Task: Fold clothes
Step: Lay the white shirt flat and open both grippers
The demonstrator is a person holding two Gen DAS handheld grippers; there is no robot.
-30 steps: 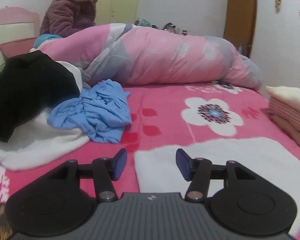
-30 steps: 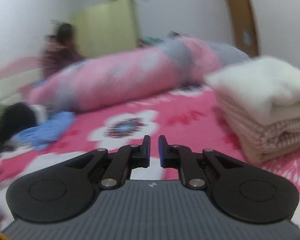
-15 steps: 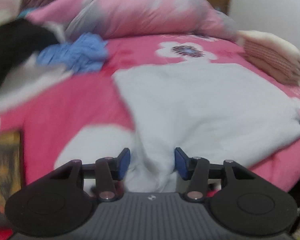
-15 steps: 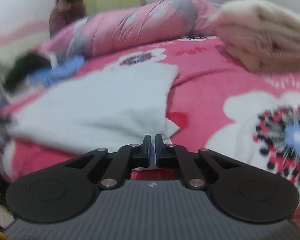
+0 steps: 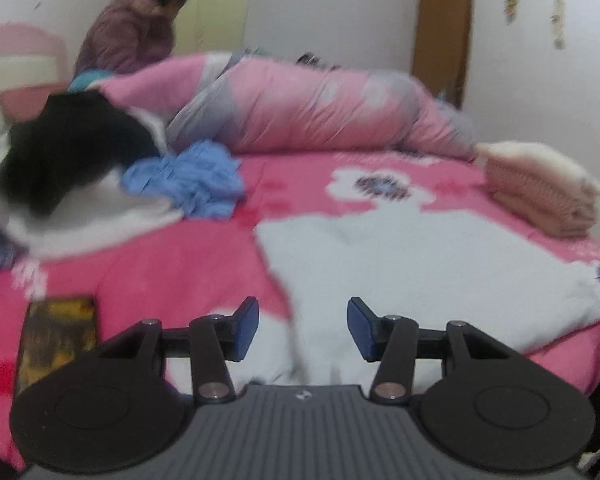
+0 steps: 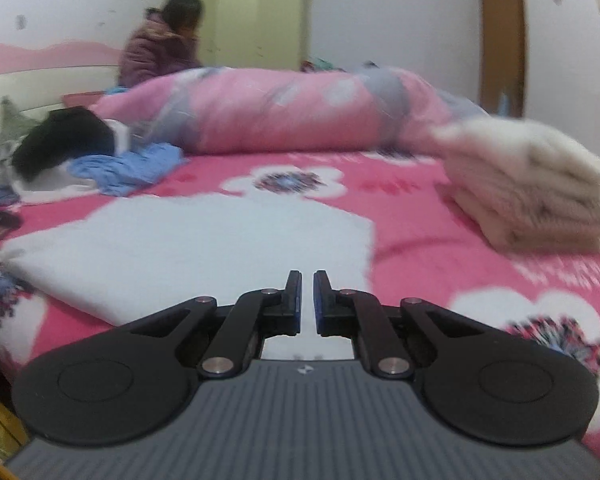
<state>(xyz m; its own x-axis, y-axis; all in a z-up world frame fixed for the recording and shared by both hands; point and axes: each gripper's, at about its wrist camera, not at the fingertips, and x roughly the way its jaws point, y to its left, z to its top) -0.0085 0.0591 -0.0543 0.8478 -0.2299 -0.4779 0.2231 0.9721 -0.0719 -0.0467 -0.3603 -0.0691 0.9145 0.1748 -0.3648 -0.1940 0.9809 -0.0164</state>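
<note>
Jaws: we see the left gripper (image 5: 302, 323) standing wide with nothing between its pads; the right gripper (image 6: 307, 303) is drawn narrow, a thin gap left, and we cannot see any cloth caught in it.
Garment: the white garment (image 5: 420, 276) lies spread flat on the bed (image 5: 172, 264), directly ahead of both grippers.
Near edge: in the left wrist view a bunched strip of it runs down between the open jaws; in the right wrist view its near corner sits just ahead of the tips.
Long axis: we judge it runs roughly left to right across the bed, one corner pointing toward the folded stack (image 6: 528, 188).
Nearer hand: we judge the left is better placed, its jaws already straddling cloth.
Folded stack: cream and beige pieces lie squared up right of the white garment.
Unfolded heap: the blue garment (image 5: 188, 184) and the black and white garment (image 5: 68, 160) lie crumpled left of the white garment.
Stage: blur leaves it unsettled whether this spread is being laid out or about to be folded.
</note>
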